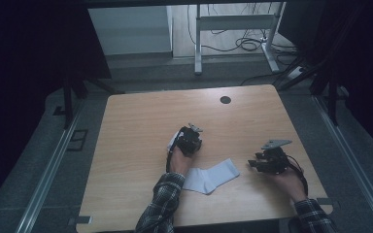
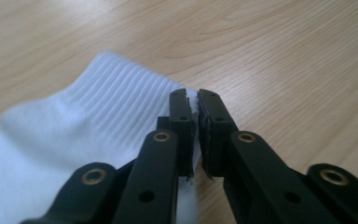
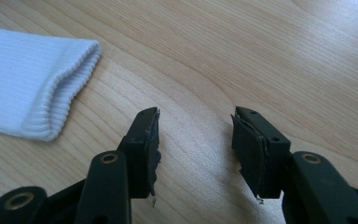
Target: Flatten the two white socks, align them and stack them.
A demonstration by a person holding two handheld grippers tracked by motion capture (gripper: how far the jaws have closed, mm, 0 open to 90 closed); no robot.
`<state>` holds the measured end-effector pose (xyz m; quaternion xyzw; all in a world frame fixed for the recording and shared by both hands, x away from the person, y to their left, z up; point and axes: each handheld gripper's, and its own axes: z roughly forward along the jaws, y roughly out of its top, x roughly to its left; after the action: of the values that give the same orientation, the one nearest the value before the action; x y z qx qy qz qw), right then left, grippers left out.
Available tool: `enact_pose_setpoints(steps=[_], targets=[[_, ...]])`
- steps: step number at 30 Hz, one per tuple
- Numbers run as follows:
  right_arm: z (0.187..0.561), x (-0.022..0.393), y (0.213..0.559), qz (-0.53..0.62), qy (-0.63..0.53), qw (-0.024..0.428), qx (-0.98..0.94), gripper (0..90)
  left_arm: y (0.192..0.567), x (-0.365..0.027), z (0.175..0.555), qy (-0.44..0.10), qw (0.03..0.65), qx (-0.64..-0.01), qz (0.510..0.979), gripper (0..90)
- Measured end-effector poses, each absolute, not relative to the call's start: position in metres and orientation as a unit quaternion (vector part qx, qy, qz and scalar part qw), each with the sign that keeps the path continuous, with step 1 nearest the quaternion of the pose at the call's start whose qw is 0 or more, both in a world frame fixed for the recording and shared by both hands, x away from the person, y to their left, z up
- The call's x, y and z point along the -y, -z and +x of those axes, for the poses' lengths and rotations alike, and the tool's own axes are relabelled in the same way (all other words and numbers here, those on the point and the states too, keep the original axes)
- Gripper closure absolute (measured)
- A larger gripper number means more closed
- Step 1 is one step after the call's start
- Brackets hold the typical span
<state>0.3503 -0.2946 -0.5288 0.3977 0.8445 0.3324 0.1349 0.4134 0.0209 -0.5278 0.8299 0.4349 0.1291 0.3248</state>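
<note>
My left gripper (image 2: 193,105) is clamped on the edge of the white sock (image 2: 88,135): in the left gripper view a thin fold of its ribbed cuff sits pinched between the two black jaws, which stand almost together, and the rest of the fabric spreads away to the left of them. In the high view that left gripper (image 1: 189,141) sits near the middle of the worktop (image 1: 141,121), with a bit of white cloth showing at its far side. A second stretch of white sock (image 1: 211,177) lies flat just beside my left forearm, its long axis running slantwise from near my sleeve up toward my right hand; I cannot tell whether it is the same piece or a second sock. My right gripper (image 1: 253,164) is released, jaws apart with nothing between them, resting low over bare wood. In the right gripper view the ribbed cuff end (image 3: 37,88) lies ahead and to the left of my right gripper (image 3: 196,126), near but apart. So the right is the closer one to that free end. The knit looks soft and limp, the worktop a smooth pale wood grain.
</note>
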Motion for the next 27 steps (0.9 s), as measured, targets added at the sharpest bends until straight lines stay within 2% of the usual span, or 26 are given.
enact_pose_setpoints(steps=[5, 12, 14, 16, 17, 19, 27], targets=[[0.350, 0.295, 0.529, 0.397, -0.334, 0.134, -0.844, 50.1, 0.509, -0.023, 0.409, -0.128, 0.359, -0.428, 0.820, 86.2], [0.350, 0.295, 0.529, 0.397, -0.330, 0.136, -0.845, 49.9, 0.455, -0.021, 0.399, -0.138, 0.428, -0.402, 0.798, 85.9], [0.350, 0.295, 0.529, 0.398, -0.332, 0.135, -0.845, 49.8, 0.445, -0.020, 0.395, -0.130, 0.452, -0.394, 0.790, 85.7], [0.350, 0.295, 0.529, 0.397, -0.332, 0.135, -0.845, 49.7, 0.444, -0.014, 0.392, -0.101, 0.470, -0.385, 0.788, 84.8], [0.350, 0.295, 0.529, 0.398, -0.333, 0.135, -0.844, 49.7, 0.447, -0.010, 0.392, -0.084, 0.462, -0.381, 0.797, 82.1], [0.350, 0.295, 0.529, 0.398, -0.333, 0.134, -0.844, 49.6, 0.456, -0.002, 0.391, -0.089, 0.437, -0.380, 0.811, 69.4], [0.350, 0.296, 0.529, 0.400, -0.334, 0.133, -0.843, 49.2, 0.471, -0.012, 0.393, -0.113, 0.408, -0.393, 0.816, 54.0]])
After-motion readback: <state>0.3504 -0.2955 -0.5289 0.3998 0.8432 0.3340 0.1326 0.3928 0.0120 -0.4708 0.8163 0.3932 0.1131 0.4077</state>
